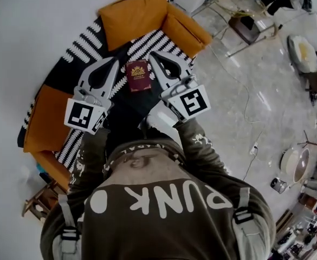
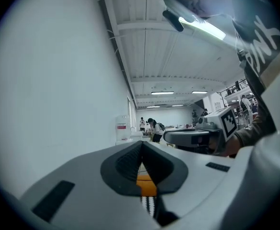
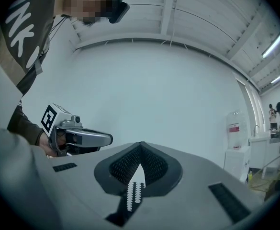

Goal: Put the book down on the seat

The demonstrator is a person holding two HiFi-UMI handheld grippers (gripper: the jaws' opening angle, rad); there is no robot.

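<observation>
Nearest is the person's brown hoodie (image 1: 163, 210) with big white letters across the back. Just beyond it the hands hold both grippers over the seat (image 1: 147, 99).

The left gripper (image 1: 114, 63) has its jaws pressed together with nothing between them. The right gripper (image 1: 153, 56) is the same, jaws together and empty.

The book (image 1: 138, 76) lies flat on the seat between the two grippers, near both but touched by neither. It is small and dark red, with a gold emblem and a line of gold print on its cover.

The seat is dark, with a black-and-white striped cover (image 1: 153, 39) at its edges. An orange cushion (image 1: 134, 14) stands at the far back, another (image 1: 184, 30) on the right and a third (image 1: 43, 118) on the left. A pale wall (image 1: 28, 31) is to the left and a grey floor (image 1: 239, 91) to the right.

Only the head view shows the book. The left gripper view shows a sliver of orange cushion and stripes through the gap below its jaws. It also shows the right gripper's marker cube (image 2: 228, 121), ceiling lights (image 2: 202, 28) and people far off in the hall. The right gripper view shows stripes below its jaws and the left gripper against the bare wall.
</observation>
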